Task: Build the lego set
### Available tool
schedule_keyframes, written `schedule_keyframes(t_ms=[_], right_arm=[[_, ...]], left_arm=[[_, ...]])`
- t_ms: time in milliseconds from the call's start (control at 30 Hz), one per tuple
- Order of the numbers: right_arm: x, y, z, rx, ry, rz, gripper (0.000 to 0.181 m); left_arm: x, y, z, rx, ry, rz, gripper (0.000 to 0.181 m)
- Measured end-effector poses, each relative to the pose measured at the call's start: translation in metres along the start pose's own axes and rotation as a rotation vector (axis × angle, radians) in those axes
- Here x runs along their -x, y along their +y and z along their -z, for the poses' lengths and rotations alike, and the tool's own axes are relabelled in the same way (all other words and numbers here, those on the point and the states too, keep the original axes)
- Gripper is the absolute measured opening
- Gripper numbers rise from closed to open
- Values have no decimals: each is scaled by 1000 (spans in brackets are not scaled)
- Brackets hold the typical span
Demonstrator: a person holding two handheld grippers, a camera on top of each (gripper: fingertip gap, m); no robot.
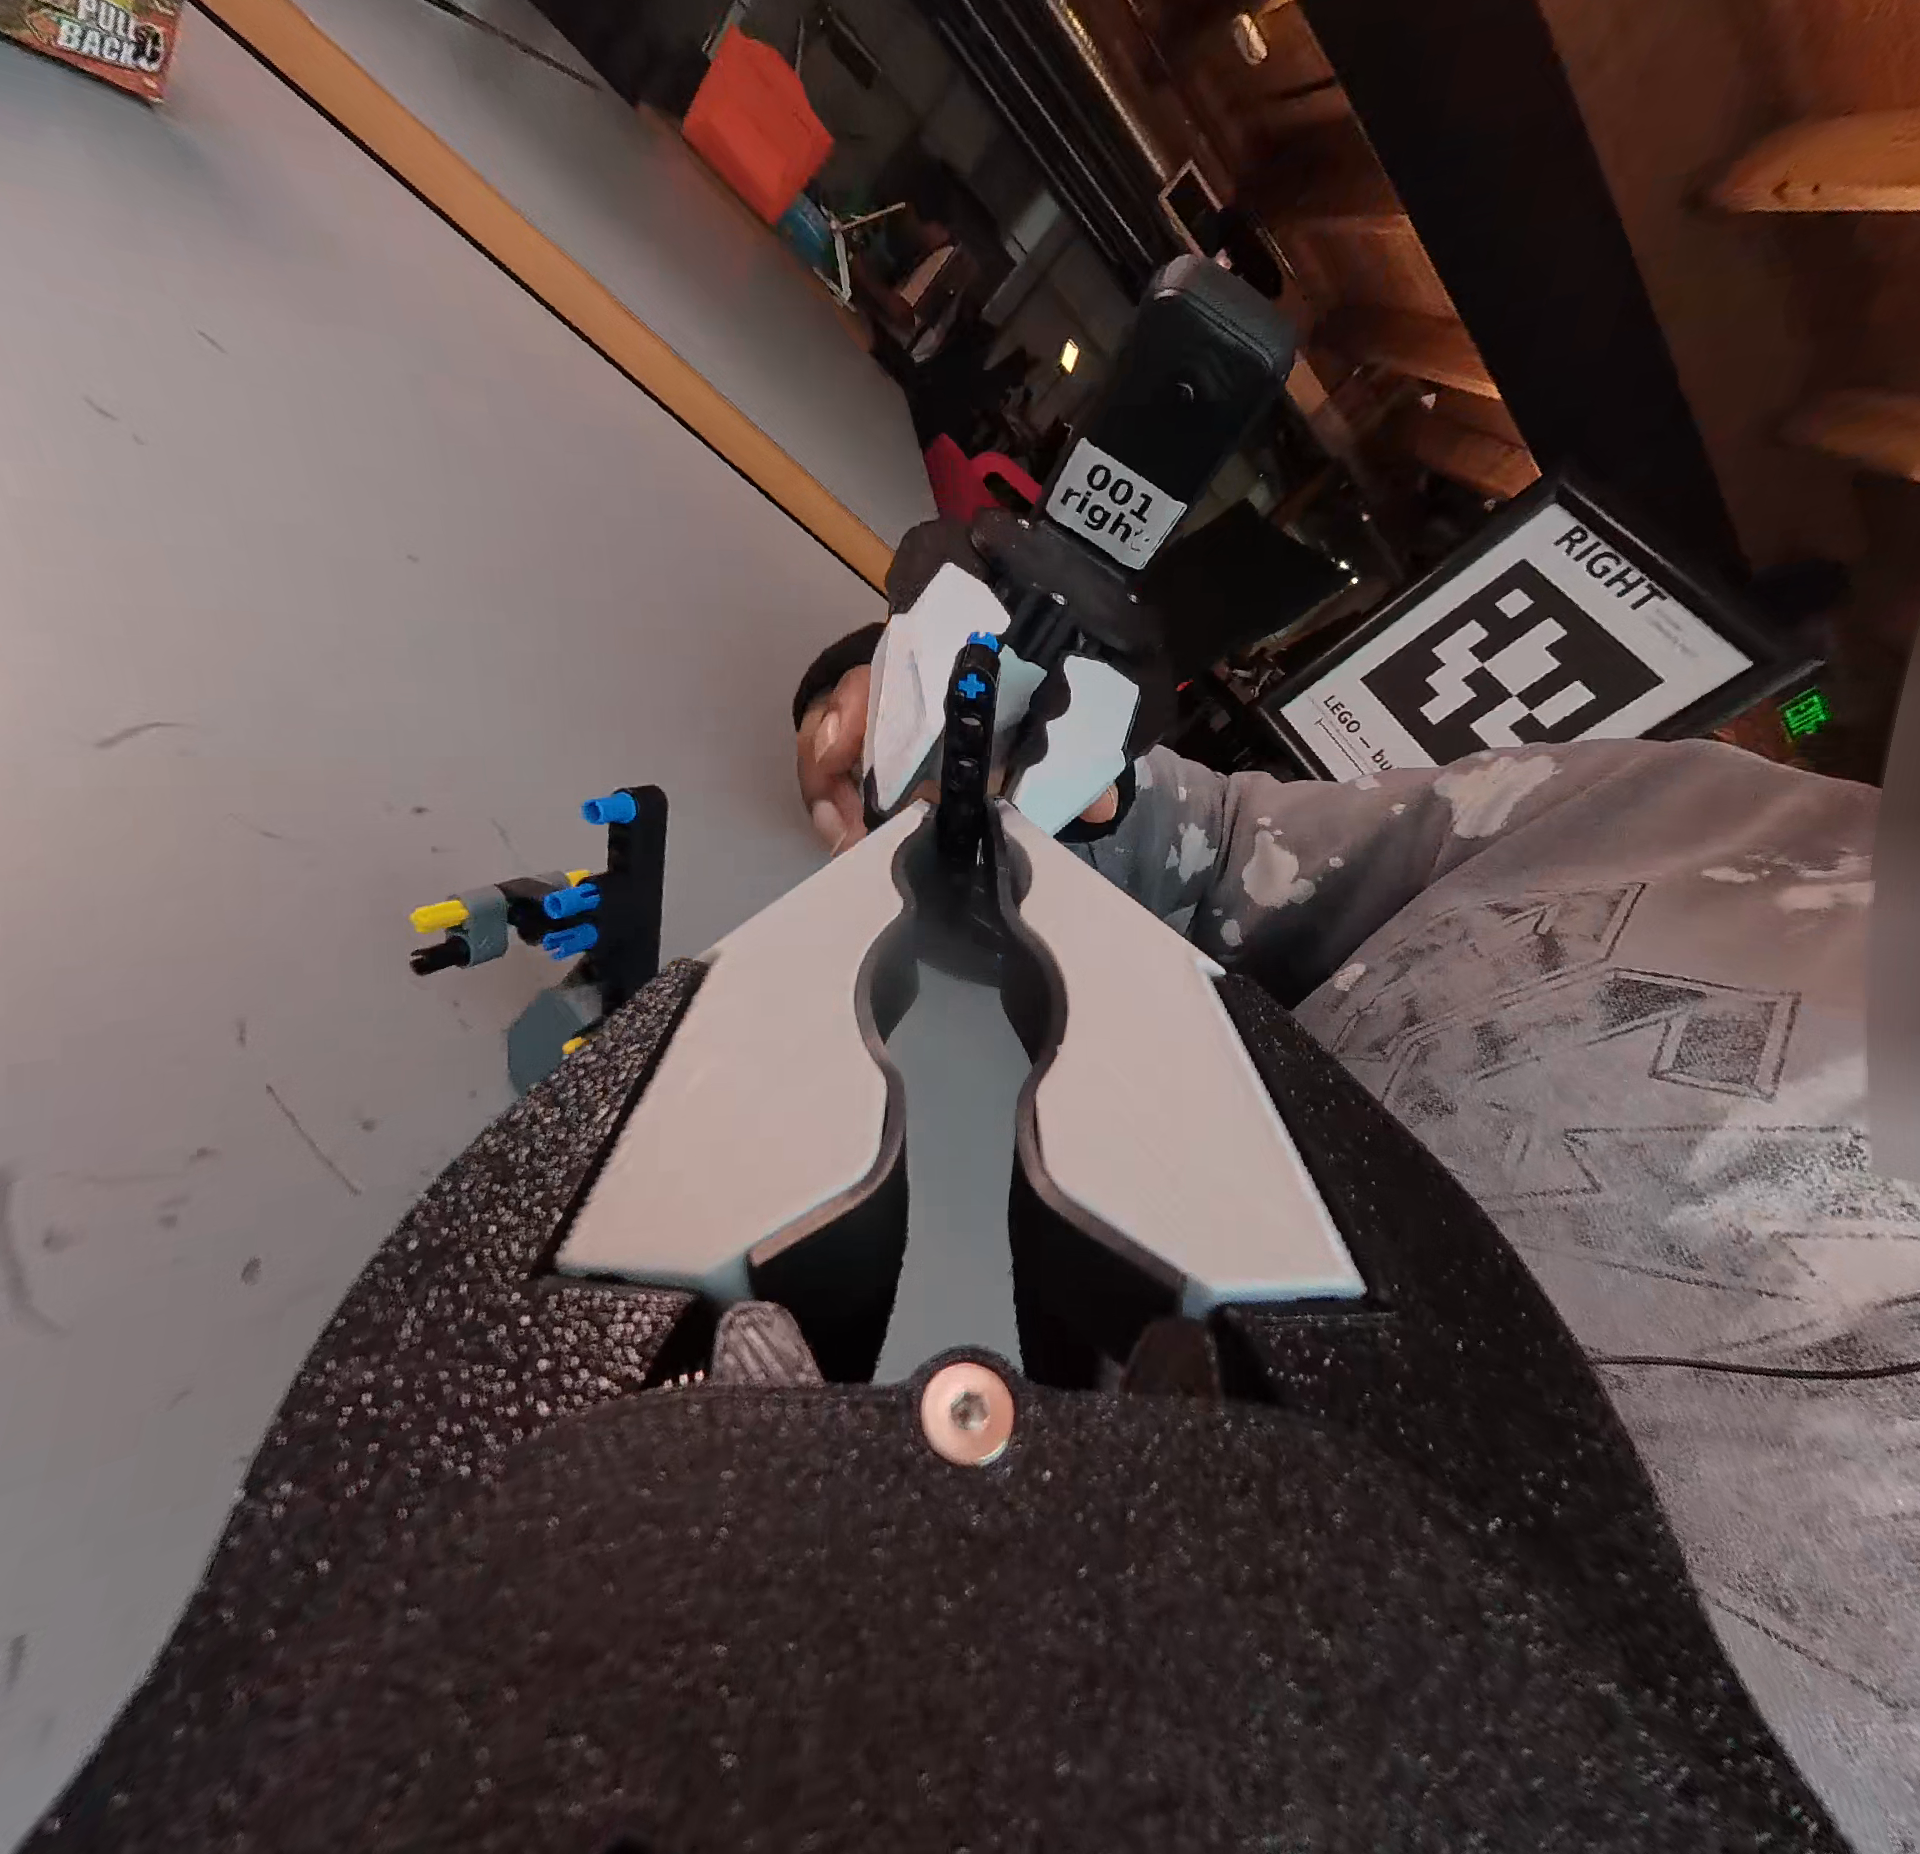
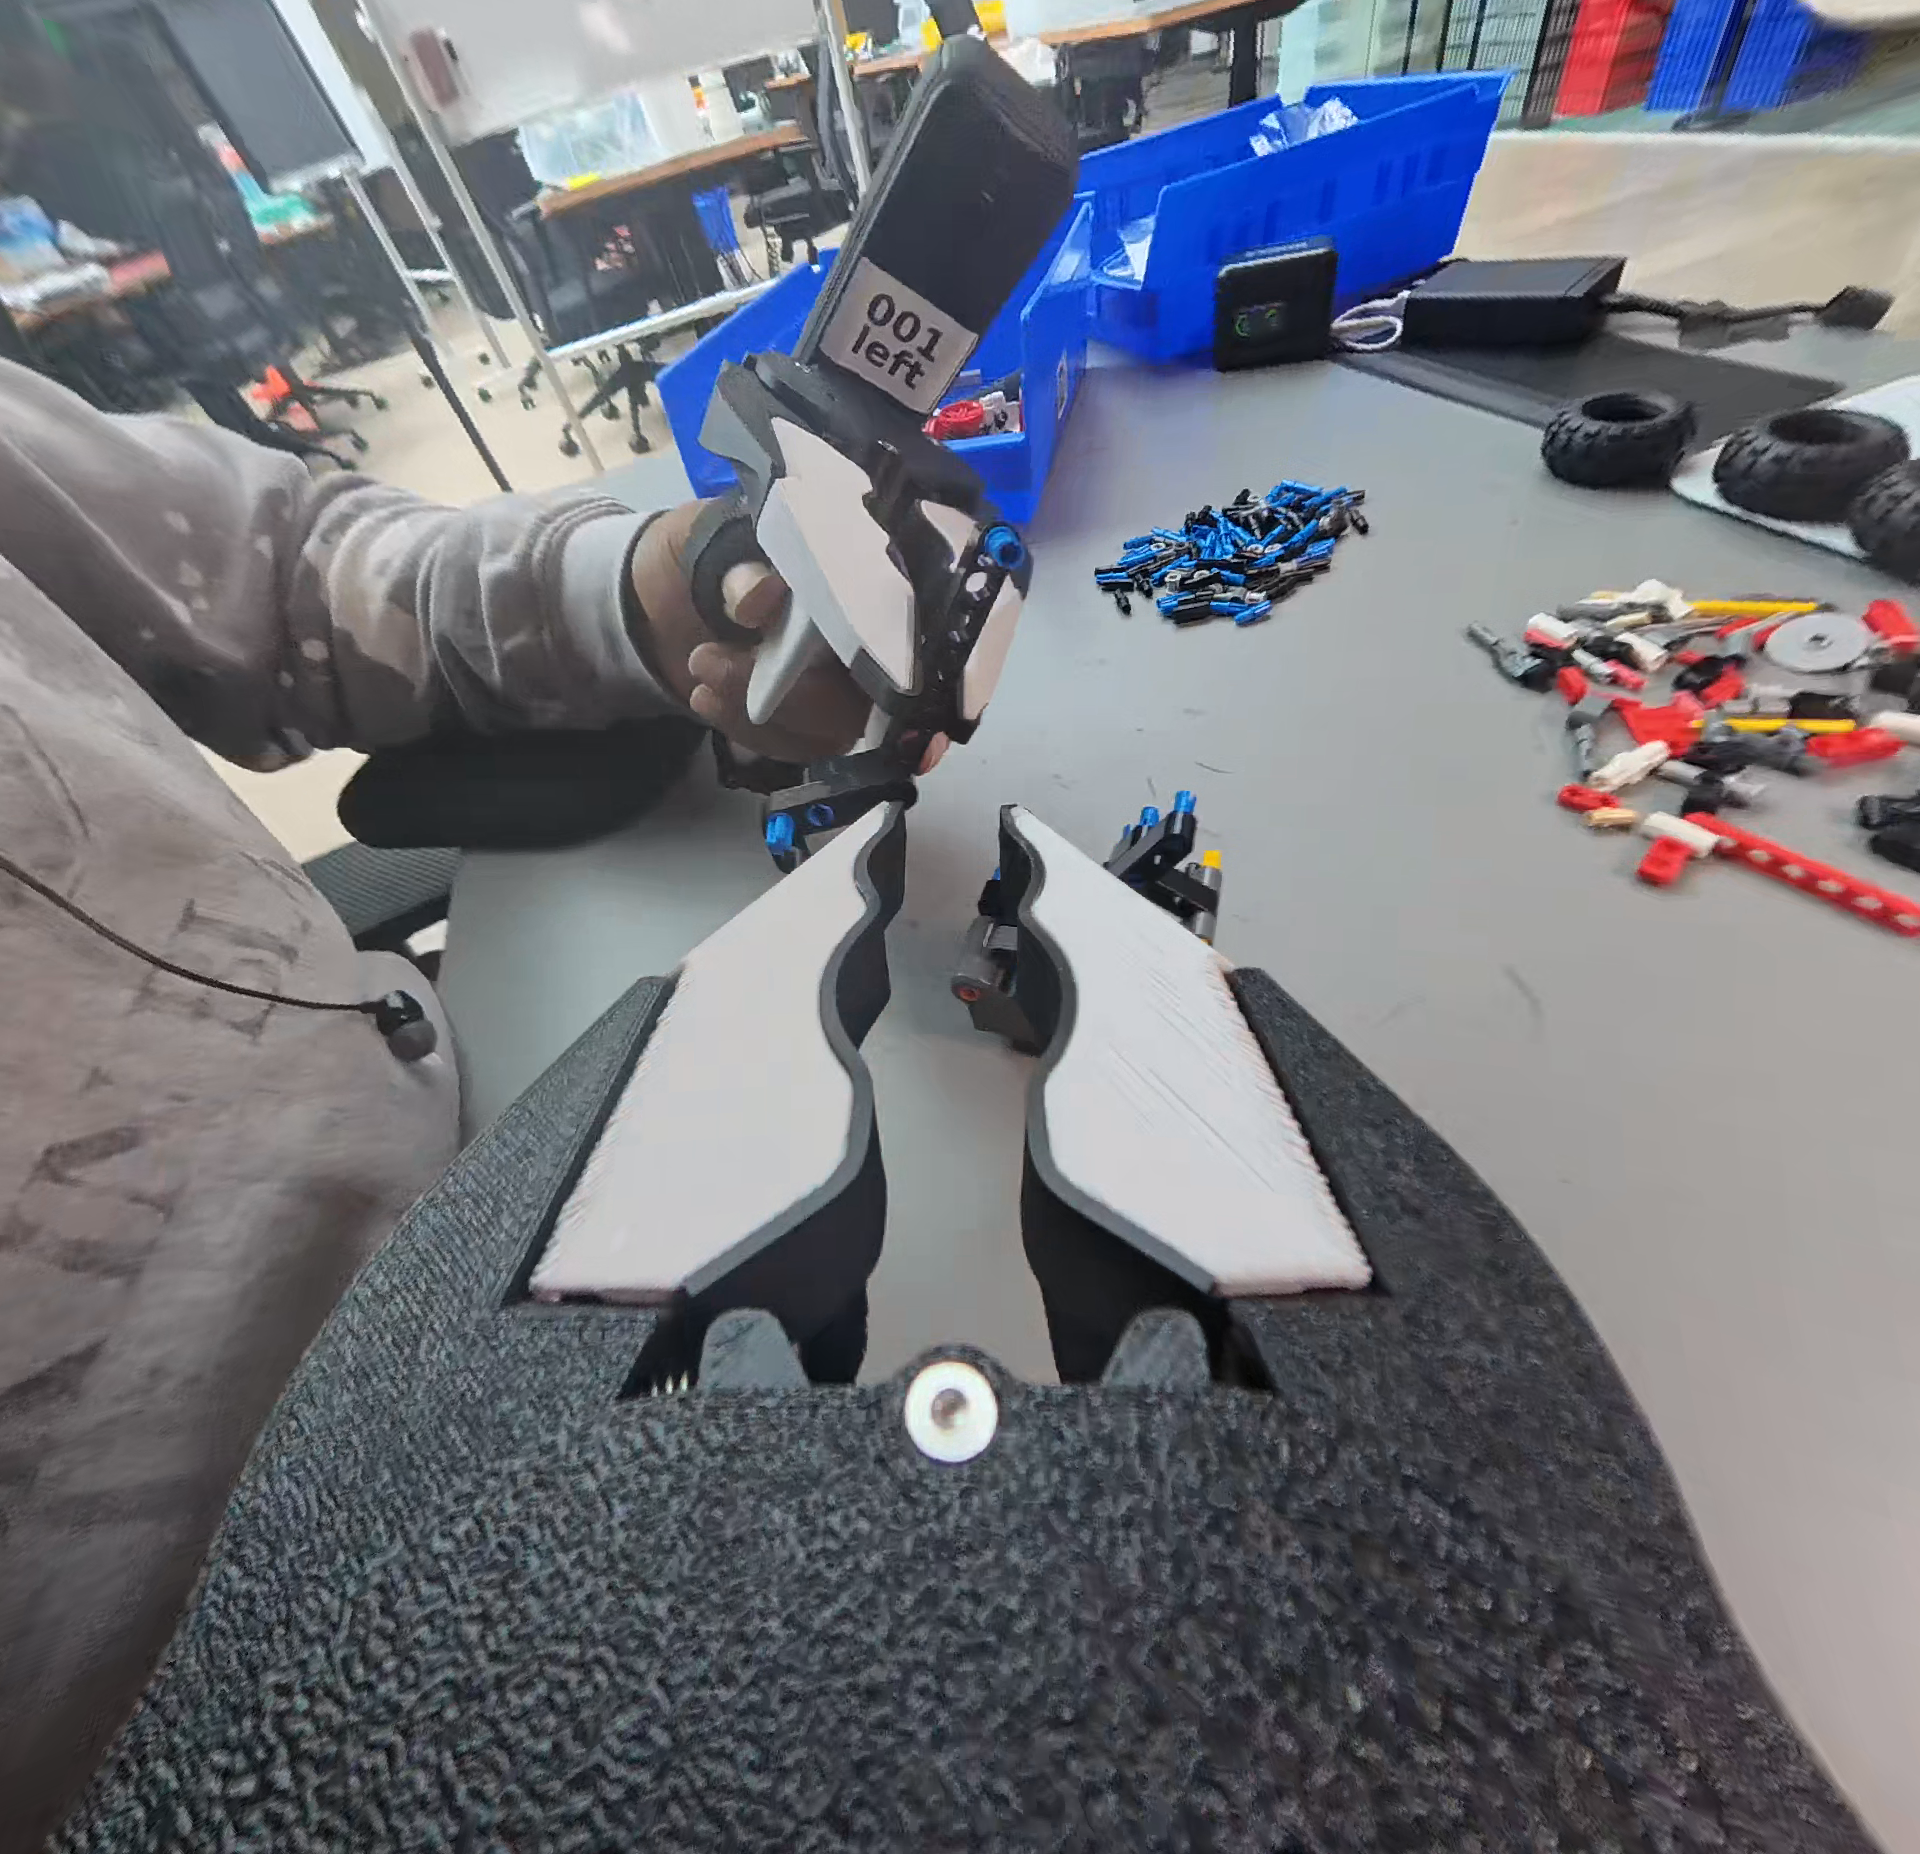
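Observation:
My left gripper [image 1: 961, 828] is shut on a black beam [image 1: 966, 755] that carries blue pins, and holds it above the grey table [image 1: 312, 557]. The beam stands up past the fingertips. The right wrist view also shows the left gripper [image 2: 930, 713] with the beam [image 2: 971, 609] and a black piece with blue pins at its lower end. My right gripper [image 2: 951, 817] is open and empty, its left fingertip close to that lower end. A small sub-assembly [image 1: 582, 911] of black, grey, blue and yellow parts lies on the table, partly hidden behind my right finger [image 2: 1164, 869].
A pile of blue and black pins [image 2: 1231, 552], a heap of red, white and grey parts [image 2: 1714, 703], black tyres [image 2: 1621, 438] and blue bins [image 2: 1288, 204] lie farther back and right. The set's box [image 1: 94, 7] is at a far corner. A person's sleeve [image 2: 312, 599] is at left. Less than 4 cm separates the two grippers' tips.

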State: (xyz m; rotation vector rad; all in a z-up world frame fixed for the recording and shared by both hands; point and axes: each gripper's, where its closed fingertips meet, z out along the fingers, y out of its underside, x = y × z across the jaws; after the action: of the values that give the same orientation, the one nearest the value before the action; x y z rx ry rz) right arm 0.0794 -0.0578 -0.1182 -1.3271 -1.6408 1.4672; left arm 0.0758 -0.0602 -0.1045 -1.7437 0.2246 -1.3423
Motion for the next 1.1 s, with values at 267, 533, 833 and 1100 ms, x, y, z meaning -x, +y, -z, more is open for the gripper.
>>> schedule_keyframes(t_ms=[267, 533, 833, 1100], right_arm=[[7, -3, -3, -19, -141, -217, 13], [9, -12, -4, -96, -233, -284, 12], [14, -17, -4, -96, -336, -304, 13], [4, -8, -8, -77, -312, -351, 9]], left_arm=[[-5, -8, -13, 31, -15, -124, 6], [-12, -10, -15, -35, 49, -193, 6], [-15, -15, -18, -68, 86, -283, 6], [-2, -10, -15, -23, 11, -274, 16]])
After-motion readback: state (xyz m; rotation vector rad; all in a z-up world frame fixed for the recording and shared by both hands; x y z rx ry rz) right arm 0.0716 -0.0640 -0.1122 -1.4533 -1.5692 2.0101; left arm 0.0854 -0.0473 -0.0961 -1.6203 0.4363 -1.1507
